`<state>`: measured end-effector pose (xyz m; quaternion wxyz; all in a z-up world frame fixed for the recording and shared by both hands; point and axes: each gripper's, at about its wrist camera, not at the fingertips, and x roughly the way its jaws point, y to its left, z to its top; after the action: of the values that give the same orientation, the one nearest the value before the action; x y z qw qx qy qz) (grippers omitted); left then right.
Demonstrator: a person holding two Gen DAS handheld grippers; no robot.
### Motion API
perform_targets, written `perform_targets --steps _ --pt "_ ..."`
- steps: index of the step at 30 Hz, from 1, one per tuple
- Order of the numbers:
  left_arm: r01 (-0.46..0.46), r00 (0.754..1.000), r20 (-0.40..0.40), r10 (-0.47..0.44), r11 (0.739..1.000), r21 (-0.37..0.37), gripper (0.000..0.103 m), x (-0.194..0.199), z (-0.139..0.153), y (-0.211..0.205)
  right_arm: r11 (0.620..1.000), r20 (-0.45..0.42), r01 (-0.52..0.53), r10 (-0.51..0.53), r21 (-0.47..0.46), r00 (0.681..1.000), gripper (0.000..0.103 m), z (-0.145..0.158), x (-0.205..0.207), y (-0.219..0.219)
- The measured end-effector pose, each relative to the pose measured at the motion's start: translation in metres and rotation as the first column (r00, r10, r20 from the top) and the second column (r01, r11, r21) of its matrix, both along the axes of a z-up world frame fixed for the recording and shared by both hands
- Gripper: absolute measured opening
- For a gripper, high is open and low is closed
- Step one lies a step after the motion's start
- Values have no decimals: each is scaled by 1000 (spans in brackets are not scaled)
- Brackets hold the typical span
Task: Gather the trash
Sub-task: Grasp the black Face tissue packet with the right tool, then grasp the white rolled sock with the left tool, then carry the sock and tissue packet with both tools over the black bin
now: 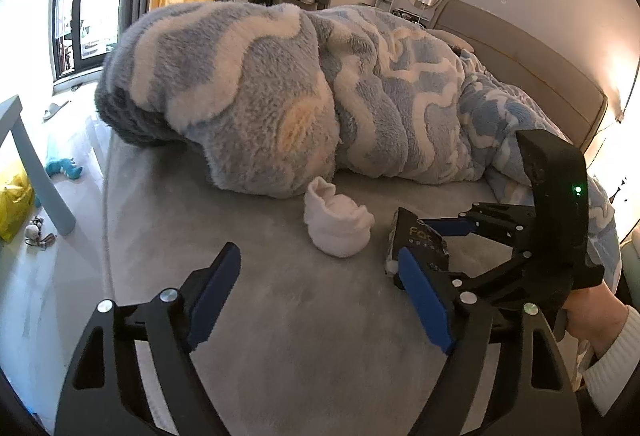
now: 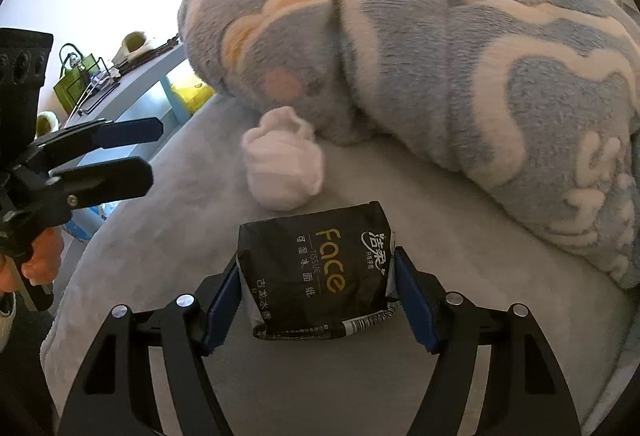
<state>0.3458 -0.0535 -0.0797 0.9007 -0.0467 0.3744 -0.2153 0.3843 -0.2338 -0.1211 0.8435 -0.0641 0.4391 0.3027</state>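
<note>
A black tissue pack (image 2: 316, 276) printed "Face" lies on the grey bed sheet (image 2: 380, 376). My right gripper (image 2: 318, 288) has a blue pad against each side of it, touching the crumpled edges. In the left wrist view the same pack (image 1: 420, 236) sits between the right gripper's fingers (image 1: 452, 226). A white rolled-up bundle (image 1: 338, 222), like a sock, rests just beyond my left gripper (image 1: 316, 268). That gripper stands open over bare sheet with nothing between its pads. The bundle (image 2: 284, 164) lies just past the pack, and the left gripper (image 2: 156, 150) shows at the left edge.
A thick blue-and-white fleece blanket (image 1: 280, 84) is heaped across the bed behind both items. A grey headboard (image 1: 532, 64) runs along the right. Off the bed's left edge are a pale blue table leg (image 1: 44, 172), a yellow bag (image 1: 14, 200) and a blue toy (image 1: 64, 168) on the floor.
</note>
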Motion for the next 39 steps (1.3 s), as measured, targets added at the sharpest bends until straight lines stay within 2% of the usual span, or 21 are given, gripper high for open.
perform_targets --steps 6,15,19,23,28,39 --pt "6 1000 -8 -6 1000 -8 80 13 -7 -14 1000 -3 -17 17 6 1000 72 2 0 -7" --pt "-23 997 -81 20 999 -38 73 40 -25 -27 999 3 -32 32 40 999 72 7 2 -38" --pt "-42 992 -122 37 998 -42 66 49 -34 -29 999 0 -35 35 41 999 72 6 4 -50" --pt "-32 989 -149 25 998 -48 54 56 -39 -33 999 -5 -33 33 39 999 72 4 4 -61" --pt "-28 990 -139 22 999 -42 49 54 -38 -36 999 -4 -25 26 46 1000 72 6 3 -66" --pt "-14 995 -97 10 999 -33 48 29 -22 -33 999 18 14 -15 37 1000 72 18 -14 -64"
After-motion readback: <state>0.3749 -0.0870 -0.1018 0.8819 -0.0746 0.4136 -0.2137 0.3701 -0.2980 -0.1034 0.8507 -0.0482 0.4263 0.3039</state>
